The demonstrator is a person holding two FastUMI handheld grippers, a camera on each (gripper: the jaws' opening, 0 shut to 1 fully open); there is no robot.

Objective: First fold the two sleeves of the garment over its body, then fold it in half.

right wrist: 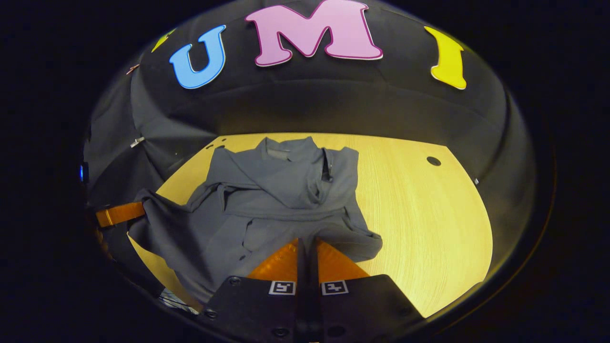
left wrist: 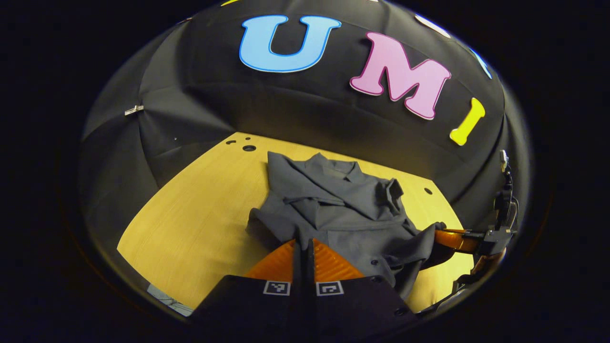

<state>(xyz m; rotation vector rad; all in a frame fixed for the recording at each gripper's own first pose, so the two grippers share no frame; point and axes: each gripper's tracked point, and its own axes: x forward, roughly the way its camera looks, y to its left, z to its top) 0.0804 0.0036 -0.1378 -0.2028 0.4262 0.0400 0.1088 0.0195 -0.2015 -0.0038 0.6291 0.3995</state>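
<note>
A grey collared shirt lies on the yellow wooden table, collar toward the back wall, both sleeves crossed over its chest. My left gripper is shut on the near hem at one corner. The other hem corner hangs lifted from my right gripper at the right. In the right gripper view the shirt spreads ahead, and my right gripper is shut on its near hem. My left gripper shows at the far left, with fabric draped from it.
The table has bare wood to the right of the shirt and round holes near its back corners. Black cloth walls close in behind and at the sides. A small metal clip hangs on the left wall.
</note>
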